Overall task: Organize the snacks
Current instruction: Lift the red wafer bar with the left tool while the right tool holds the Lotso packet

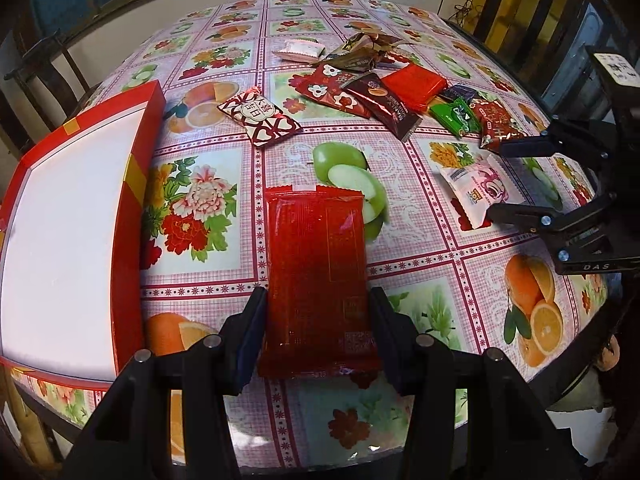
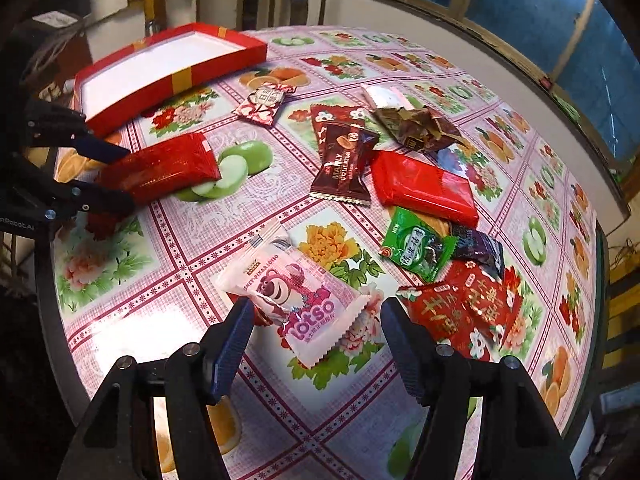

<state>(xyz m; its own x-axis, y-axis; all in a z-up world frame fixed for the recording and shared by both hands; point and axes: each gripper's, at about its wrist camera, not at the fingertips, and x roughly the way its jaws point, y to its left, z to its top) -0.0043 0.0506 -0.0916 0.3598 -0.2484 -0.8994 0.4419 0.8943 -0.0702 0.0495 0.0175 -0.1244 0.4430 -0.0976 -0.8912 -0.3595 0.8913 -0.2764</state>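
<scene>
My left gripper (image 1: 318, 320) is shut on a long red snack packet (image 1: 316, 276), its pads pressing the packet's two long sides just above the flowered tablecloth. The right wrist view shows that gripper (image 2: 120, 178) and its red packet (image 2: 160, 168) at the left. My right gripper (image 2: 318, 320) stands open with a pink Lotso packet (image 2: 296, 300) lying between its fingers, neither pad touching it. That gripper (image 1: 514, 180) and the pink packet (image 1: 476, 192) also show at the right of the left wrist view. A red gift box (image 1: 136, 208) with a white inside lies open at the left.
Several loose snacks lie in a pile: a heart-patterned packet (image 1: 260, 120), a brown packet (image 2: 346, 164), a flat red packet (image 2: 424, 184), a green packet (image 2: 416, 244) and a red festive packet (image 2: 460, 308). The red box (image 2: 180, 80) sits near the table's far left edge. A wall runs behind.
</scene>
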